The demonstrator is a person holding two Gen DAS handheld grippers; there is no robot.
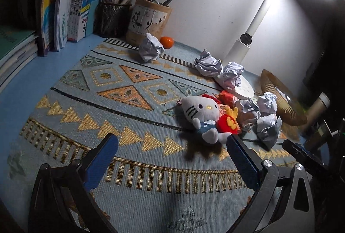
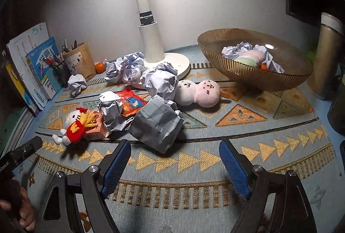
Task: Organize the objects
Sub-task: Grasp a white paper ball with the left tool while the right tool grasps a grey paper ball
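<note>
- Blue-padded left gripper [image 1: 170, 157] is hanging wide apart, empty; I'm lining it on the cat plush [image 1: 199, 116] at one o'clock.
- Right gripper [image 2: 174, 162] is gaping, empty, facing the paper ball [image 2: 156, 125] at eleven.
- Bowl [image 2: 248, 77], two o'clock, is collecting the clutter.

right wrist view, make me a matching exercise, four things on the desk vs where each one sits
Things:
1. orange fruit
2. pink and white plush
3. kitty plush
4. gold flask

Places:
A. far right, beside the basket
B. next to the tan pen holder at the back left
C. lying in front of the lamp base
D. near left, against the small pink box

Pairs: 1-B, 2-C, 3-D, 4-A
</note>
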